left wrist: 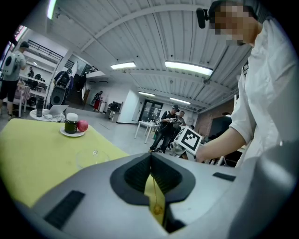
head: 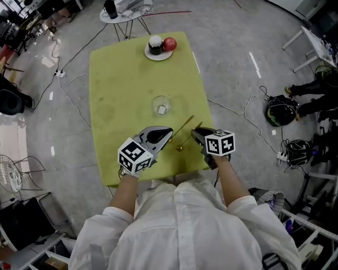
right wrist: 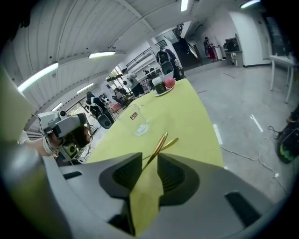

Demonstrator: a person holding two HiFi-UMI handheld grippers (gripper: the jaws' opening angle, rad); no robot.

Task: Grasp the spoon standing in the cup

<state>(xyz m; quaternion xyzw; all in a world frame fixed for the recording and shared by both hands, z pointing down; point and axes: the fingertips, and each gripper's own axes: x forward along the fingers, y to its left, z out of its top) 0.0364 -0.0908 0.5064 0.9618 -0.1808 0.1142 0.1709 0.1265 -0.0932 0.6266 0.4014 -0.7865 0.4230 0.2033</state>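
A clear glass cup [head: 161, 105] stands mid-table with no spoon in it. A gold spoon [head: 185, 133] lies on the yellow-green table [head: 116, 95] between my grippers, bowl toward the front edge and handle angled toward the cup. A short second gold streak [head: 198, 125] lies by my right gripper [head: 196, 132]. In the right gripper view the gold handle [right wrist: 159, 144] runs through the gap of the right gripper [right wrist: 150, 161], whose jaws stand apart. My left gripper [head: 170, 133] sits left of the spoon with its tips together. The spoon's bowl [left wrist: 156, 209] shows through the slit behind the left gripper [left wrist: 150, 158] tips.
A white plate [head: 150, 55] at the table's far edge carries a dark jar [head: 155, 45] and a red apple [head: 169, 44]. A small round white table [head: 124, 15] stands beyond. Cables cross the floor, and bags lie at the right [head: 281, 112].
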